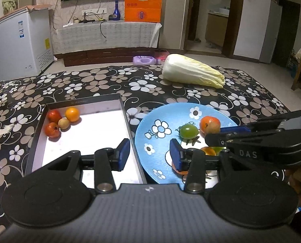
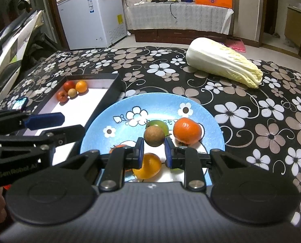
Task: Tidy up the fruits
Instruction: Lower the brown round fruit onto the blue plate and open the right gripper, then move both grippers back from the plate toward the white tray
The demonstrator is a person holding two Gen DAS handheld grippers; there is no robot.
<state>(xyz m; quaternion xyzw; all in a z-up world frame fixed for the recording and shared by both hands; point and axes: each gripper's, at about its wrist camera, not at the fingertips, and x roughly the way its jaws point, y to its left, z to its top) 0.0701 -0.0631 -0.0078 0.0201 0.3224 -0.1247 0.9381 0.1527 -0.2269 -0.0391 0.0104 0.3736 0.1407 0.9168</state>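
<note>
In the right wrist view a blue flowered plate [image 2: 195,109] holds a tangerine [image 2: 187,130], a green tomato [image 2: 160,124] and an orange fruit [image 2: 150,166]. My right gripper [image 2: 154,151] is shut on a small brown round fruit [image 2: 154,136] just above the plate. To the left stands a black box [image 1: 126,113] with a white floor; in its far corner lie two red fruits [image 1: 52,129], an orange [image 1: 72,114] and a brown fruit [image 1: 63,123]. My left gripper [image 1: 149,155] stands open with nothing between its pads, over the box's right wall and the plate's edge.
A napa cabbage [image 1: 193,73] lies on the floral cloth [image 1: 93,85] beyond the plate. A phone [image 2: 19,103] rests left of the box. Past the table's far edge are a white freezer [image 1: 18,44] and a low TV stand [image 1: 110,34].
</note>
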